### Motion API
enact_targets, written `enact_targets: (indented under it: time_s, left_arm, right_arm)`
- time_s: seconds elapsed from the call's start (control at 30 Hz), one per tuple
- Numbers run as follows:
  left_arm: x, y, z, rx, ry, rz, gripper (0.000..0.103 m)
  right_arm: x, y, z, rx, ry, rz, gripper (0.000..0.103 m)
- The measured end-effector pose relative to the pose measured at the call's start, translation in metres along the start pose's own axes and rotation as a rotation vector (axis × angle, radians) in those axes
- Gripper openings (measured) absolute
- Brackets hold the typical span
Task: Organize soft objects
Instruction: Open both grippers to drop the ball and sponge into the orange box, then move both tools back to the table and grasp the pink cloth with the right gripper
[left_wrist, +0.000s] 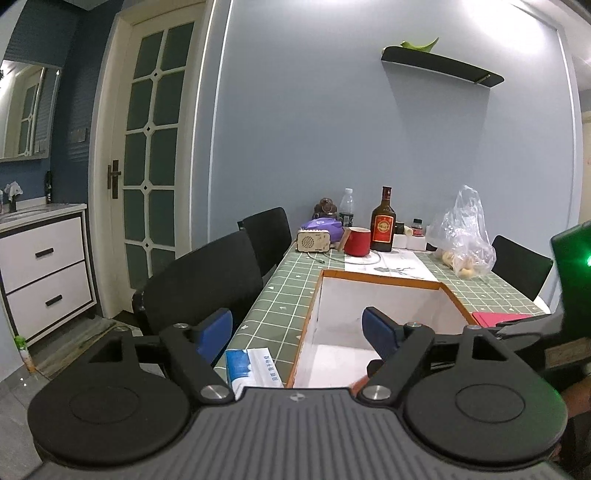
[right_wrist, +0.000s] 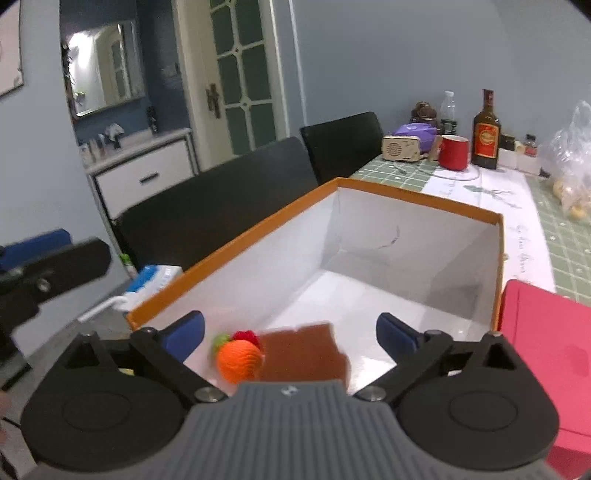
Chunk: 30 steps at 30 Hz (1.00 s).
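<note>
Both tongs, left (left_wrist: 297, 330) and right (right_wrist: 290, 332), stand wide apart, gripping nothing. The knitted toys (right_wrist: 238, 356) and brown cloth (right_wrist: 304, 354) lie at the box's (right_wrist: 417, 203) near end; lift clear before fetching more.

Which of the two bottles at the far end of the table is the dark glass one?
The brown bottle with the red label; the plastic bottle left of it is clear and white-capped.

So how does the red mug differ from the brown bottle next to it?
The red mug is short and wide; the brown bottle is tall with a narrow neck. The mug is plain opaque red; the bottle is dark glass with a red label. The mug's top is open; the bottle's looks capped. Both stand upright on the table, beyond the box.
</note>
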<state>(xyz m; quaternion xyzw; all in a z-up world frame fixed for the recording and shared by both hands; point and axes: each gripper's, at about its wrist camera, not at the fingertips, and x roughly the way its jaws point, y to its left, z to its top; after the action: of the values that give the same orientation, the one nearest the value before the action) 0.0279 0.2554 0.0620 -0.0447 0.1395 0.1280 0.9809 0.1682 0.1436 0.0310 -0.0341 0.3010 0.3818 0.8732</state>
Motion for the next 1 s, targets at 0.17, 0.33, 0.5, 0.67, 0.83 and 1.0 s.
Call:
enact_targets:
  time_s: [0.17, 0.33, 0.5, 0.67, 0.83, 1.0]
  left_arm:
    - [-0.002, 0.0, 0.002, -0.006, -0.007, 0.012, 0.094]
    - [-0.004, -0.004, 0.002, 0.01, -0.006, 0.009, 0.094]
    - [-0.006, -0.012, 0.003, 0.025, -0.01, 0.005, 0.094]
    - [-0.011, -0.02, 0.004, 0.038, -0.013, -0.005, 0.094]
    - [-0.017, -0.035, 0.007, 0.082, -0.016, -0.012, 0.094]
    - [-0.027, -0.058, 0.006, 0.181, -0.036, -0.023, 0.094]
  right_arm:
    - [-0.02, -0.004, -0.001, 0.001, -0.075, 0.03, 0.1]
    - [-0.052, -0.011, -0.001, 0.01, -0.155, 0.043, 0.1]
    - [-0.088, -0.018, -0.002, 0.013, -0.234, 0.041, 0.1]
    - [-0.122, -0.025, -0.011, -0.002, -0.283, -0.023, 0.1]
    - [-0.146, -0.033, -0.027, -0.016, -0.285, -0.1, 0.1]
    - [-0.166, -0.044, -0.059, 0.015, -0.264, -0.17, 0.1]
